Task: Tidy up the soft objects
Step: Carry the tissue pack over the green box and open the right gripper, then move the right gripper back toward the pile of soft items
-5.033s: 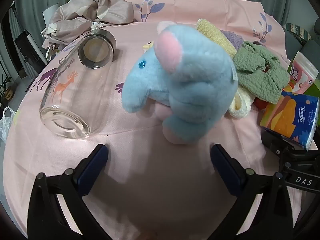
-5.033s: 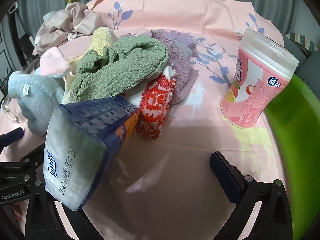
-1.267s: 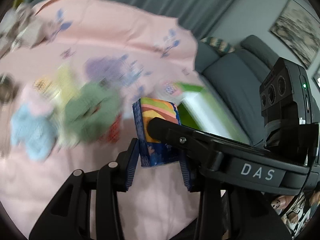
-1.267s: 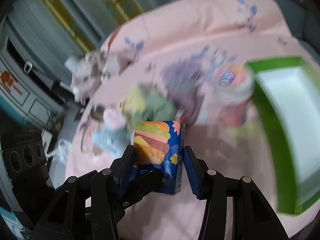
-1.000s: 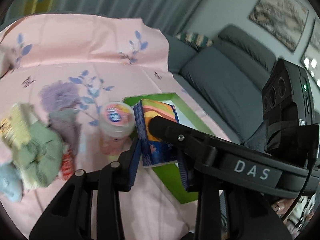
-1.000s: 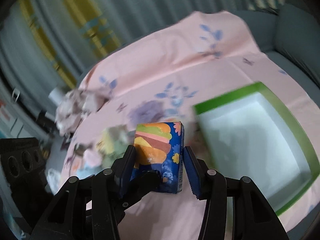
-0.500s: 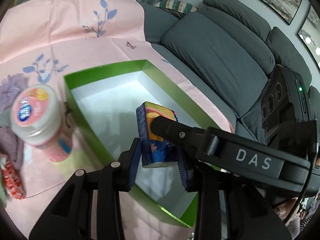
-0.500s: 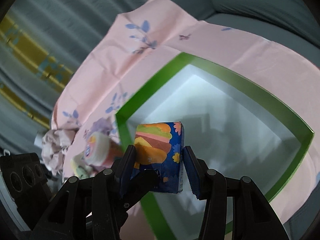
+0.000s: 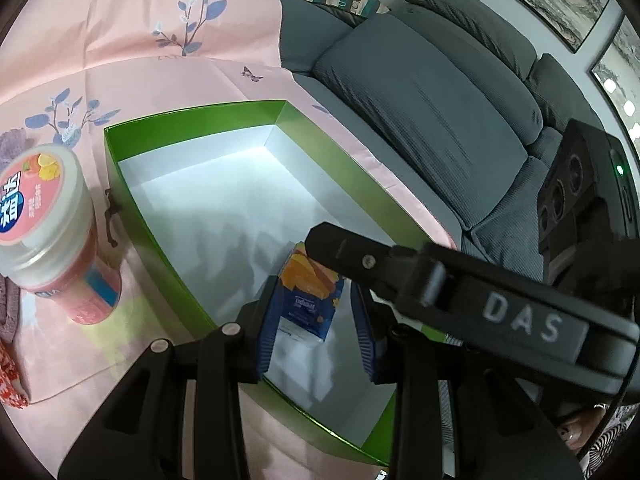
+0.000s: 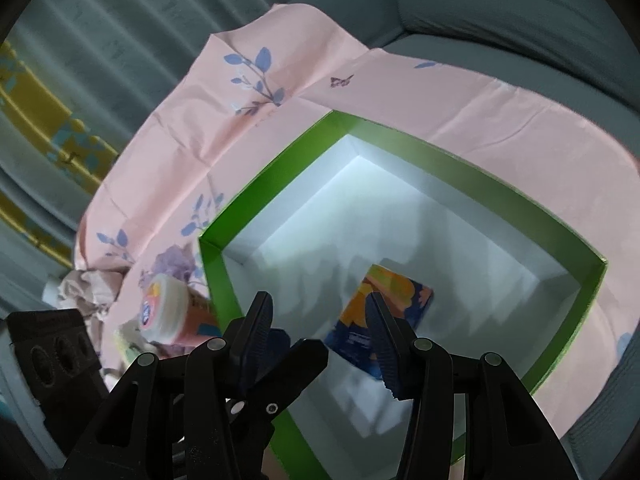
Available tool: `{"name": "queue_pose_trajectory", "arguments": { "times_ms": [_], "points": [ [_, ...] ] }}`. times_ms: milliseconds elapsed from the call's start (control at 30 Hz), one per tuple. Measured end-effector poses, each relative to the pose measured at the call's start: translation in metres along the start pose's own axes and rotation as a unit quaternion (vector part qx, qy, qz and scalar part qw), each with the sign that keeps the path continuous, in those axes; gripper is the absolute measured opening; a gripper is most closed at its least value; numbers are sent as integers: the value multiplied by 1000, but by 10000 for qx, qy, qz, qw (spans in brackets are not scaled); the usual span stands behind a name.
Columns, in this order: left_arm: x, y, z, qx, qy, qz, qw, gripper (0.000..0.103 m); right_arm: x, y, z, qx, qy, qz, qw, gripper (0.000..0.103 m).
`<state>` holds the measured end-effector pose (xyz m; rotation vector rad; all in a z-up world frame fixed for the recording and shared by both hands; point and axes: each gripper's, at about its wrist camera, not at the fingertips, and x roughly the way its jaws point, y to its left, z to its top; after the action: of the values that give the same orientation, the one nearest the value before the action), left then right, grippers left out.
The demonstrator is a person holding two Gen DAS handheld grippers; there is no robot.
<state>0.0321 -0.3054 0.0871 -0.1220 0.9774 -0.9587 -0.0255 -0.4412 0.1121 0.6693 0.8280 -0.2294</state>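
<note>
A blue and orange tissue pack (image 9: 310,300) lies on the white floor of the green box (image 9: 160,240), near its front corner. It also shows in the right wrist view (image 10: 386,300) inside the green box (image 10: 218,280). My left gripper (image 9: 316,320) is open above the pack, its pads apart from it. My right gripper (image 10: 320,332) is open too, held over the box beside the left one. The right gripper's finger (image 9: 400,264) crosses the left wrist view above the pack.
A pink lidded canister (image 9: 44,232) stands left of the box on the pink floral cloth (image 9: 160,40); it shows in the right wrist view (image 10: 168,312) too. A red knit piece (image 9: 10,376) lies at the left edge. A grey sofa (image 9: 420,92) is behind.
Both grippers carried the tissue pack from the pile over to the green box, then opened. The pack has dropped from the jaws onto the box floor.
</note>
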Motion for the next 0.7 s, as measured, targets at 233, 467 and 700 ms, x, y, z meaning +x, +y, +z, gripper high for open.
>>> {"name": "queue_pose_trajectory", "arguments": {
  "times_ms": [233, 467, 700],
  "points": [
    [-27, 0, -5, -28, -272, 90, 9996, 64, -7, 6, 0, -79, -194, -26, 9998, 52],
    [-78, 7, -23, -285, -713, 387, 9963, 89, -19, 15, -4, -170, -463, 89, 9987, 75],
    [-137, 23, -41, -532, -1178, 1006, 9865, 100, -24, 37, -11, -407, -469, 217, 9978, 76]
  ]
}}
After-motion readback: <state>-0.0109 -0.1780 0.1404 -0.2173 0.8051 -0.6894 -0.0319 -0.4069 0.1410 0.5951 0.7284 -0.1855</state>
